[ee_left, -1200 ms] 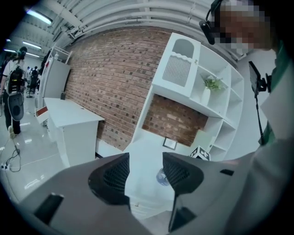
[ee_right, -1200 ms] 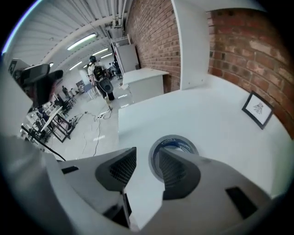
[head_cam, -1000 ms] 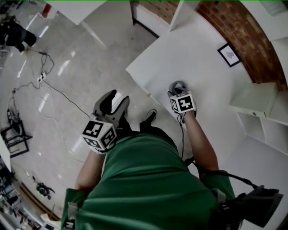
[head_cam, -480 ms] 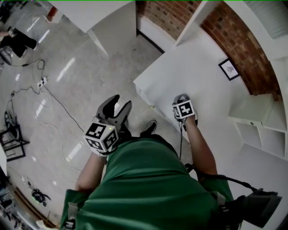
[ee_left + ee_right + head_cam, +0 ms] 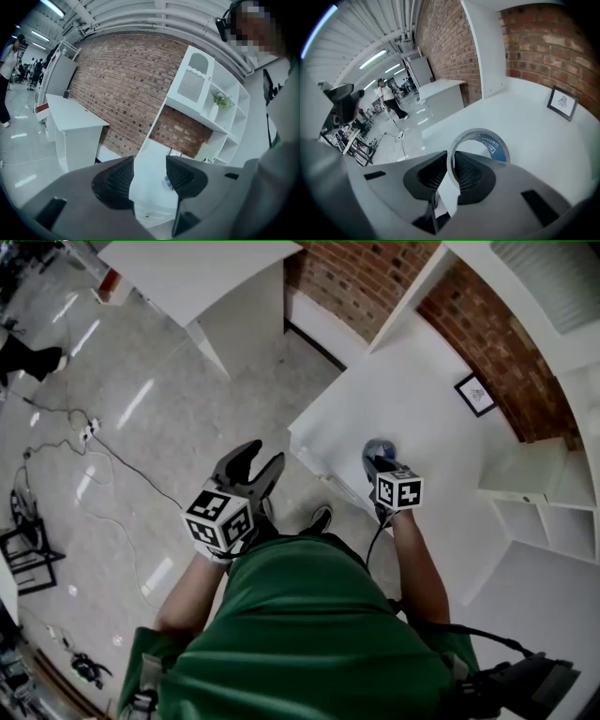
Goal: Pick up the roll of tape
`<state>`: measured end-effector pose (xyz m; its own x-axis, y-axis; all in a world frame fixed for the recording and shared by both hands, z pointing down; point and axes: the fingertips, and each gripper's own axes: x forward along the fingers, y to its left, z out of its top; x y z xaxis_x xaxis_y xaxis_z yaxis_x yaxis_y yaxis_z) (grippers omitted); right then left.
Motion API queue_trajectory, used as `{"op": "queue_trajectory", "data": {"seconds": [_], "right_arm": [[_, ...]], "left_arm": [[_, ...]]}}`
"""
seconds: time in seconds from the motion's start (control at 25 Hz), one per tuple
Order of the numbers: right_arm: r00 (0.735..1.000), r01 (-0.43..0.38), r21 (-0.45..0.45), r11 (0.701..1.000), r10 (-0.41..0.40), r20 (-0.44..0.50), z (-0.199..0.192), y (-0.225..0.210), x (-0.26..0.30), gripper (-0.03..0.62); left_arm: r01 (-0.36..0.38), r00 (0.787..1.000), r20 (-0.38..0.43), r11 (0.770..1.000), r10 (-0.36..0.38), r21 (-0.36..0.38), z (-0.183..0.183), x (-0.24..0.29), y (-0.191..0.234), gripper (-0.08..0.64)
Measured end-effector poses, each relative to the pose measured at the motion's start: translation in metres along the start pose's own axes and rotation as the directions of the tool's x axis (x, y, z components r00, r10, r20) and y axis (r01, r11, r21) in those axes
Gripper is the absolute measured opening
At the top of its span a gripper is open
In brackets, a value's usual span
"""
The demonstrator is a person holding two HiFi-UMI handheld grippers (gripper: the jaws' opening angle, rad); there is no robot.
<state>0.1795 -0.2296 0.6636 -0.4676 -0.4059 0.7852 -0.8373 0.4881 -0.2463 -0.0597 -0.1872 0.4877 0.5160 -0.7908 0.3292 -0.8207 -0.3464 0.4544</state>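
The roll of tape (image 5: 493,147) is a clear ring with a blue printed core. Its wall stands between the pads of my right gripper (image 5: 451,171), whose jaws are closing and pinch it. In the head view the roll of tape (image 5: 376,447) shows just ahead of the right gripper (image 5: 379,460), over the near part of the white table (image 5: 422,399). My left gripper (image 5: 256,461) hangs open over the floor, left of the table's corner. Nothing lies between its fingers in the left gripper view (image 5: 149,174).
A small framed picture (image 5: 474,395) leans on the brick wall at the table's far side. White shelving (image 5: 544,488) stands to the right, and a second white table (image 5: 192,277) to the far left. Cables (image 5: 103,454) trail over the glossy floor.
The right gripper has tilted back towards me with the roll of tape at its tips. The left gripper has drifted forward and right towards the table's corner.
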Motion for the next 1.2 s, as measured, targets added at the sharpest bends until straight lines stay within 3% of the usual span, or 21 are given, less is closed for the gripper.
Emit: {"op": "queue_trajectory", "data": {"seconds": [0.24, 0.44, 0.8, 1.2], "right_arm": [[0.981, -0.063, 0.048, 0.997, 0.053, 0.188, 0.041, 0.029, -0.031, 0.064], [0.936, -0.111, 0.035, 0.993, 0.093, 0.338, 0.078, 0.051, -0.063, 0.064], [0.808, -0.173, -0.033, 0.984, 0.161, 0.566, 0.141, 0.087, -0.132, 0.064], [0.644, -0.086, -0.169, 0.982, 0.185, 0.742, 0.192, 0.116, -0.209, 0.064]], "left_arm": [[0.061, 0.998, -0.012, 0.998, -0.061, 0.012, 0.005, 0.008, -0.013, 0.224], [0.079, 0.997, -0.008, 0.996, -0.079, 0.031, 0.011, 0.011, -0.019, 0.224], [0.088, 0.993, 0.066, 0.992, -0.094, 0.091, 0.046, 0.008, -0.027, 0.224], [0.05, 0.979, 0.187, 0.983, -0.084, 0.177, 0.105, 0.0, -0.029, 0.224]]}}
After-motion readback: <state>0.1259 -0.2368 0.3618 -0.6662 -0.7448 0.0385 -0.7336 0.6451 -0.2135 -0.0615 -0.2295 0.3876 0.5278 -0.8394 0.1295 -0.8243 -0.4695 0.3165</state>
